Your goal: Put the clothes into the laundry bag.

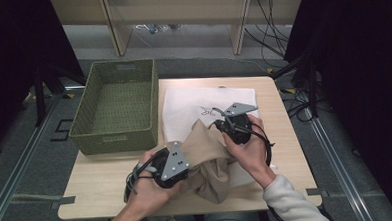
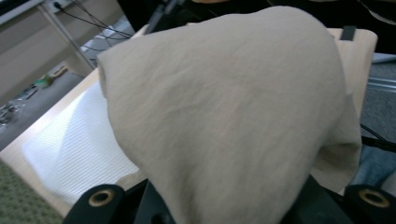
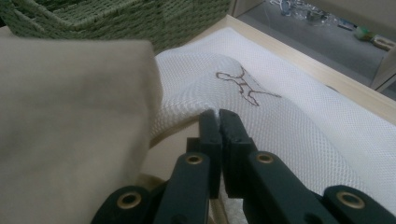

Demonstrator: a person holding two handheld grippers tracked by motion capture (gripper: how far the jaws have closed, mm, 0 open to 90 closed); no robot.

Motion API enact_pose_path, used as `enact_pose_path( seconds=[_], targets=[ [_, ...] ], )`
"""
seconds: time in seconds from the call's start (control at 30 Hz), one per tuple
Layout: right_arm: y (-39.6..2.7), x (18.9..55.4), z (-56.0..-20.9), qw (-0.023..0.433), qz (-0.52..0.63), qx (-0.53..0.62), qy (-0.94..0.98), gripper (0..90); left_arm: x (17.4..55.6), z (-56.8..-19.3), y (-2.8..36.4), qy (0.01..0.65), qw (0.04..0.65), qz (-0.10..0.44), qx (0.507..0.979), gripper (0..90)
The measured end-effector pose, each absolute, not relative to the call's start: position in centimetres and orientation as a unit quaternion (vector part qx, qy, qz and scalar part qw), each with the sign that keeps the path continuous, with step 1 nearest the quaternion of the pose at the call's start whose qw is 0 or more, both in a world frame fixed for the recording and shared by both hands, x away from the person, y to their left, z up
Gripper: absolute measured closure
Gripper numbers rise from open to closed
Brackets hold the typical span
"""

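Leftmost, a green basket [image 1: 115, 107] sits on the bench [image 1: 102, 179]. Next, the left gripper [image 1: 169, 165] fingers lie buried under beige cloth [image 2: 233, 112], their grip impossible to judge. Rightward, the right gripper [image 3: 218, 116] fingers pinch shut on the white mesh bag [image 3: 289, 121] edge.

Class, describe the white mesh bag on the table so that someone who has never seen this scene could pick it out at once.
Start at the wooden table and find the green woven basket on its left part. Just right of it lies the white mesh bag, flat, its edge pinched in the right gripper. Unlike the plain beige cloth bunched partly over it, it is netted and carries a small dark squiggle.
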State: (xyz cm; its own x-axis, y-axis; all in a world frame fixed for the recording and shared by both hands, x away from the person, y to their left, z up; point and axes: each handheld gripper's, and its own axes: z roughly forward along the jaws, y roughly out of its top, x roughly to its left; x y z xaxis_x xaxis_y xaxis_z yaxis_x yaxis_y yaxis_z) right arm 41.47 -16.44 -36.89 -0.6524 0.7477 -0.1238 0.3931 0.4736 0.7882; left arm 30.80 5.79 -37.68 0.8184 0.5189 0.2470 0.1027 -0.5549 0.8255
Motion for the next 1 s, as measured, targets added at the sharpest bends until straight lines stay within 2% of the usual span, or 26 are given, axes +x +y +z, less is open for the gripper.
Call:
enact_pose_path(
  seconds=[0.17, 0.33, 0.7, 0.77, 1.0],
  targets=[
    [-16.0, 41.3, -36.9, 0.225, 0.385, 0.343, 0.827, 89.5, 31.5, -38.9, 4.3, 0.159, 0.423, 0.222, 0.864, 76.1],
    [-16.1, 41.2, -36.8, 0.218, 0.388, 0.349, 0.825, 89.5, 32.5, -40.3, 3.0, 0.164, 0.412, 0.192, 0.876, 75.8],
    [-15.8, 40.5, -36.2, 0.217, 0.402, 0.334, 0.824, 89.5, 35.3, -43.4, 2.3, 0.195, 0.377, 0.176, 0.888, 75.3],
    [-15.7, 40.3, -36.1, 0.206, 0.404, 0.338, 0.825, 89.5, 35.8, -43.8, 2.4, 0.205, 0.370, 0.175, 0.889, 75.0],
    [-15.7, 39.9, -35.7, 0.213, 0.412, 0.328, 0.823, 89.5, 36.9, -44.8, 2.3, 0.235, 0.360, 0.163, 0.888, 73.9]
  ],
)
